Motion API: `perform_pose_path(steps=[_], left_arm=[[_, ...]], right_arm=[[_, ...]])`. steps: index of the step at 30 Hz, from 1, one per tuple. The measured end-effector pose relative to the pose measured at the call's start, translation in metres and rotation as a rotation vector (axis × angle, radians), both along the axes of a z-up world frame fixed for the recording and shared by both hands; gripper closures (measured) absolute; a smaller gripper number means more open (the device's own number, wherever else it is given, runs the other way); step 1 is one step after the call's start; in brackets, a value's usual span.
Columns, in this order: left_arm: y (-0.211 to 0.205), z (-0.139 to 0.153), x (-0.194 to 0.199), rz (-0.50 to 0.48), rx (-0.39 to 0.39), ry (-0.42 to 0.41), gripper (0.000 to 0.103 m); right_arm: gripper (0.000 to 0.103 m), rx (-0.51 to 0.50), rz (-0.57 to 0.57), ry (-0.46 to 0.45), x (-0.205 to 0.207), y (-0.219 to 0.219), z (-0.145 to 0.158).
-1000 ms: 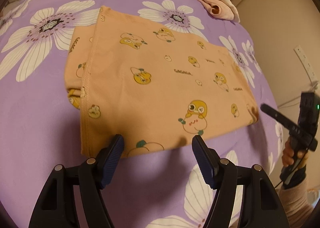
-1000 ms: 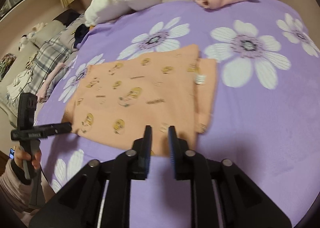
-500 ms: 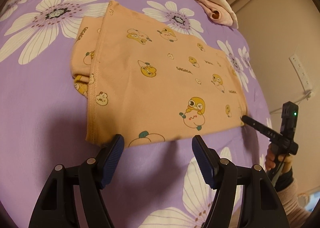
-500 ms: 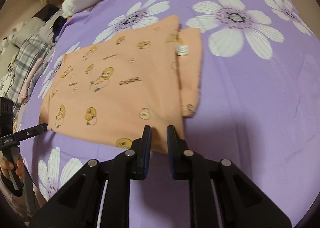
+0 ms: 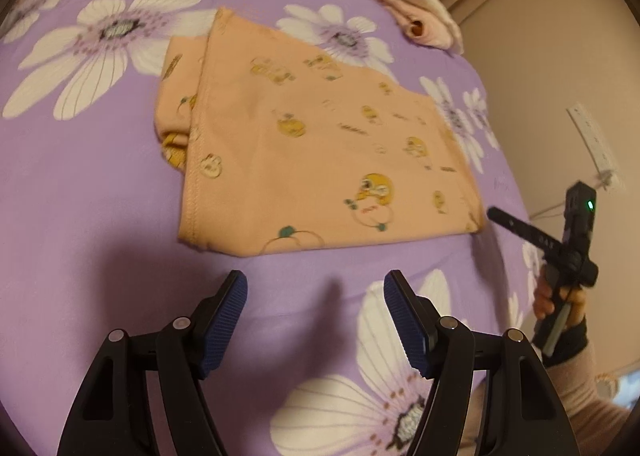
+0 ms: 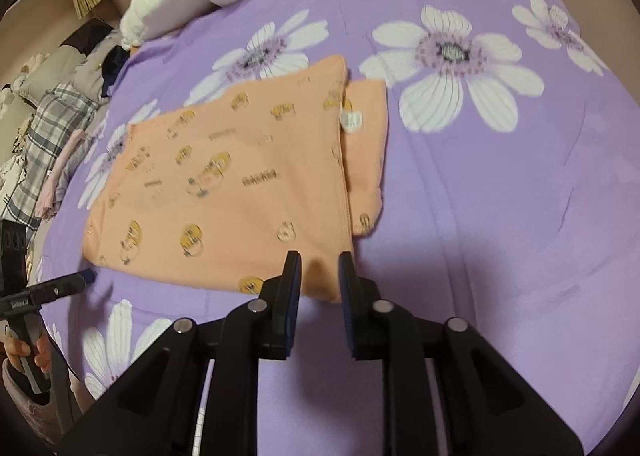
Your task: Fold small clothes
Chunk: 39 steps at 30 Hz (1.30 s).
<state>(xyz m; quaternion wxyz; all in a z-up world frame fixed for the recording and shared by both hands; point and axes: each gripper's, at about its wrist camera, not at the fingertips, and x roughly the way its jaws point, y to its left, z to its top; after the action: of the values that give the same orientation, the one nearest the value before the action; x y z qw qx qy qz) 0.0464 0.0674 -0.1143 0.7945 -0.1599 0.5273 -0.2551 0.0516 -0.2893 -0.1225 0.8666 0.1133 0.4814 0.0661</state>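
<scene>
Folded orange garment [image 5: 312, 159] seen frame centre on purple bedsheet [image 5: 80, 215]. Left gripper [image 5: 316, 288] spread, empty; right gripper [image 6: 319, 268] opening, nothing pinched.

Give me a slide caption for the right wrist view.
Right gripper, jaws opening, poised over the near corner of a folded orange garment on a purple flowered bedspread.

Soft cloth and matt plastic

The peach garment [image 5: 312, 159] was matt knit cloth with stitched hems; the purple bedspread [image 6: 500, 215] looked smooth; the left gripper [image 5: 316, 292] was black plastic with ribbed blue pads [image 5: 224, 320].
</scene>
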Motion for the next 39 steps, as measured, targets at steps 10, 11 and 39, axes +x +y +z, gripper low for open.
perform_pose_path(steps=[10, 11, 39], left_arm=[[-0.009, 0.021, 0.023, 0.013, -0.054, -0.086, 0.034], [-0.010, 0.020, 0.026, 0.017, -0.060, -0.084, 0.034], [0.000, -0.011, 0.024, 0.050, -0.052, 0.005, 0.034]], right_arm=[[0.077, 0.042, 0.042, -0.061, 0.038, 0.028, 0.016], [0.077, 0.044, 0.049, -0.060, 0.044, 0.032, 0.014], [0.076, 0.002, -0.090, -0.047, 0.065, 0.017, 0.010]])
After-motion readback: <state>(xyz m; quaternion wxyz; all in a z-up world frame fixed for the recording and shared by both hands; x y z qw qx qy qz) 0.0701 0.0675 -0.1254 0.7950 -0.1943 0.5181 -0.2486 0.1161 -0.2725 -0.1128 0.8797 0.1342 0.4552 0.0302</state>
